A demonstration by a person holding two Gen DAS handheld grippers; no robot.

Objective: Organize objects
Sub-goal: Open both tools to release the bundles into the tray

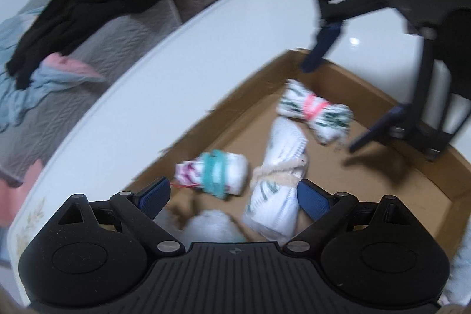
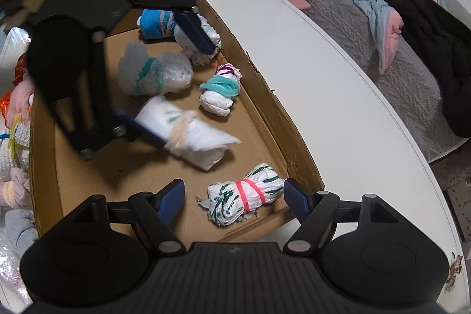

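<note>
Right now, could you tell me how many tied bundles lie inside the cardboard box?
5: blue-wrapped bundle at the far end, clear-plastic bundle, teal-banded bundle by the wall, cream-tied bundle mid-box, pink-banded bundle nearest. The left claw may hide more.

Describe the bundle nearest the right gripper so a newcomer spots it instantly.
Start at the cardboard tray on the white table. In the corner nearest the right gripper lies a white bundle with green streaks, the only one tied with a pink band.

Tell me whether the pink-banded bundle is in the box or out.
In. The pink-banded bundle lies on the cardboard box floor, inside its walls, between the right gripper fingers.
</note>
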